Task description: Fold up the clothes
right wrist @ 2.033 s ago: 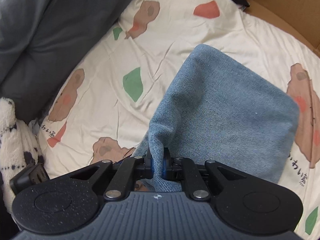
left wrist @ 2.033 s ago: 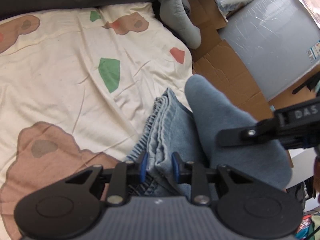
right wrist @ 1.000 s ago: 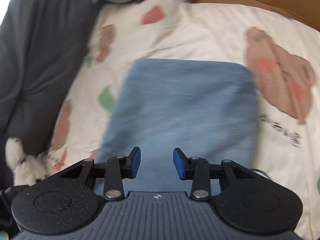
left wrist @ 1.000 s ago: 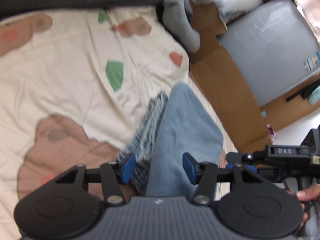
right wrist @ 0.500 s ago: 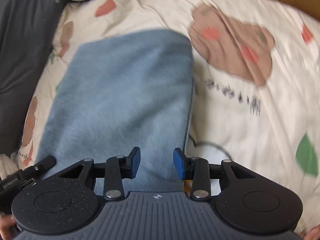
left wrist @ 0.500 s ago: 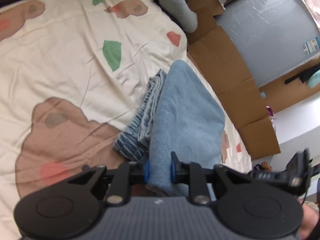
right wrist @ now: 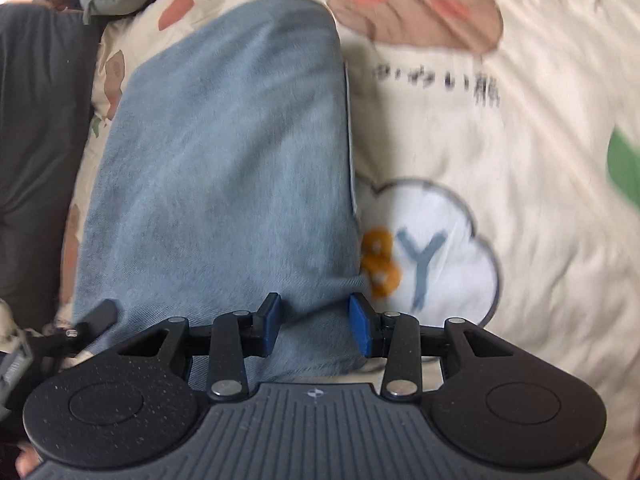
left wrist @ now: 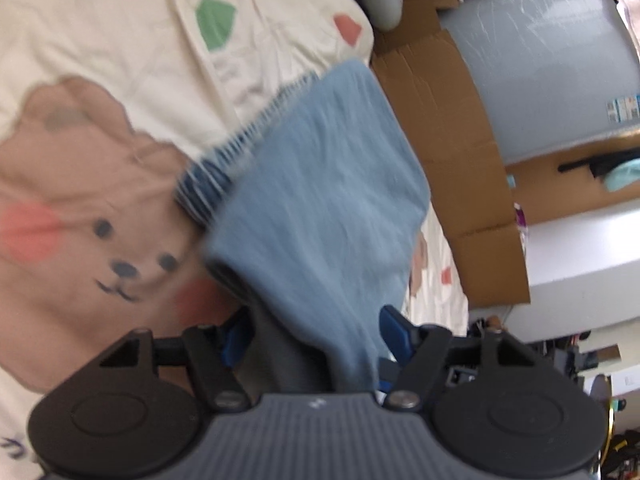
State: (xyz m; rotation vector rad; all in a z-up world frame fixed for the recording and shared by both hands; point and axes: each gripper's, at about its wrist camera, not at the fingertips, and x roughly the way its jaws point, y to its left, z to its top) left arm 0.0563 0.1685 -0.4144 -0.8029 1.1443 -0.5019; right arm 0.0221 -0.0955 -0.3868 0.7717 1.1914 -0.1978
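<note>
Your left gripper (left wrist: 314, 334) sits at the bottom centre of the left wrist view with its jaws spread; they have just been opening, and the near edge of the folded blue jeans (left wrist: 320, 184) lies between the blue pads (left wrist: 394, 326) without being pinched. From there the jeans run up toward the middle of the frame, resting on the cream bedsheet (left wrist: 120, 48), and the stacked hems show as a ribbed blue edge on the left side of the pile, above the printed bear face (left wrist: 124, 268). To the right of the bed you have flattened cardboard (left wrist: 452, 128) and a pale grey bin (left wrist: 536, 60), blurred. In the right wrist view your right gripper (right wrist: 316, 322) is at the lower centre, its fingers parted over the near end of the jeans (right wrist: 224, 152) and clamping nothing. The denim fills the left and centre of that frame, its right edge just beside a white cloud print (right wrist: 432, 248) on the sheet (right wrist: 540, 140), while a dark grey cushion (right wrist: 36, 120) occupies the far left
</note>
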